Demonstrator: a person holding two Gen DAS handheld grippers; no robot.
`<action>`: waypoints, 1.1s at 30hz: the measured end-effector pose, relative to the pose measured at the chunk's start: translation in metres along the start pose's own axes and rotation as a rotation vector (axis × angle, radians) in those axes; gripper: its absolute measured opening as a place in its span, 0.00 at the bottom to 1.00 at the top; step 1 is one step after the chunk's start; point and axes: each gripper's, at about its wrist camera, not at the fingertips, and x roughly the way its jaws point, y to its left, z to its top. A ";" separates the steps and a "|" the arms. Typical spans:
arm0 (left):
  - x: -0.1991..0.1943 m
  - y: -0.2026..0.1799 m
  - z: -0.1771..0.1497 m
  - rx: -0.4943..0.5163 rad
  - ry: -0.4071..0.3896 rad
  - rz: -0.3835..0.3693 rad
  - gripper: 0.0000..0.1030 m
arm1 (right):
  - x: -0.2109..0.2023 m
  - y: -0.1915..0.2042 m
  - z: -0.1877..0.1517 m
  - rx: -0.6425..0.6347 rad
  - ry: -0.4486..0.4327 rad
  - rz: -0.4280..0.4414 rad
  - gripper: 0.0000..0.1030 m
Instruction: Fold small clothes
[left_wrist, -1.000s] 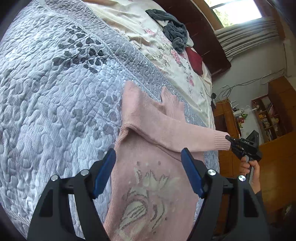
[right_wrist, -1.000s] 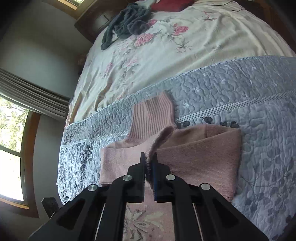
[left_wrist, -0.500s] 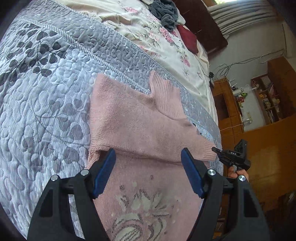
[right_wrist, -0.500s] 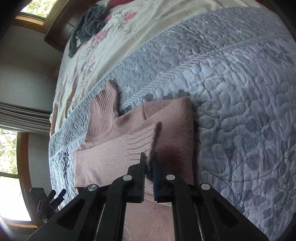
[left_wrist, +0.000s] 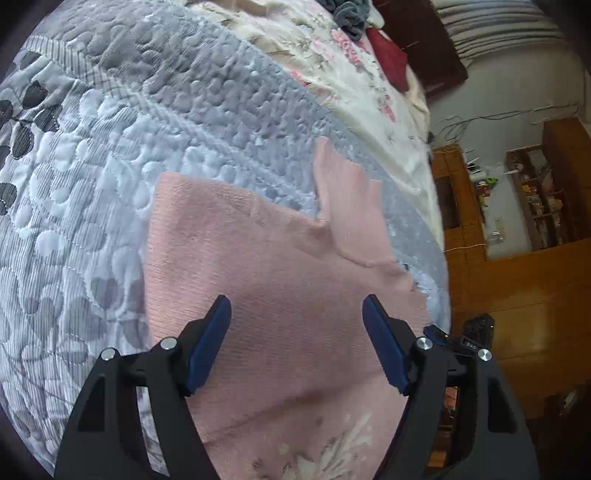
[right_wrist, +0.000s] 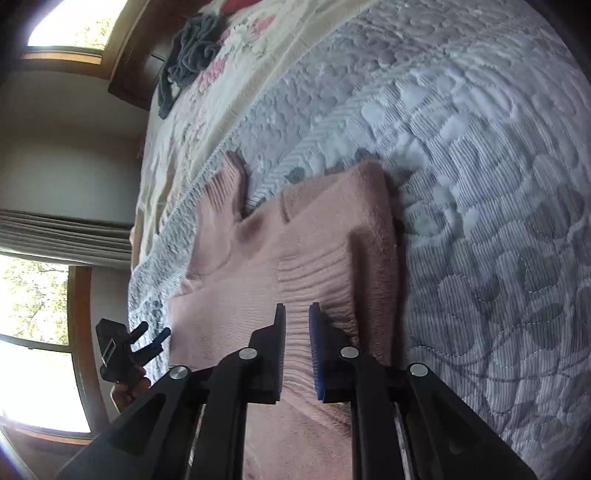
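My left tongs gape wide, empty, above the pink knitted sweater; my right tongs, slightly parted, grip nothing.

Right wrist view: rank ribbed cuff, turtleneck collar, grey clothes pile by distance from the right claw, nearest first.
1. Ribbed cuff of the pink sweater: just ahead of the right claw, whose jaws stand slightly apart.
2. Turtleneck collar: farther up, left of the claw line, lying on the grey quilt.
3. Grey clothes pile: far end of the bed, on the floral sheet.
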 end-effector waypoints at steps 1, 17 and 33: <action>0.009 0.008 0.001 -0.011 0.020 0.053 0.65 | 0.005 -0.007 0.000 0.001 0.003 -0.021 0.00; -0.012 -0.036 0.029 0.215 0.033 -0.069 0.70 | -0.019 0.046 0.039 -0.200 0.025 0.032 0.15; 0.157 -0.082 0.182 0.254 0.105 0.050 0.68 | 0.165 0.127 0.183 -0.250 0.058 -0.046 0.33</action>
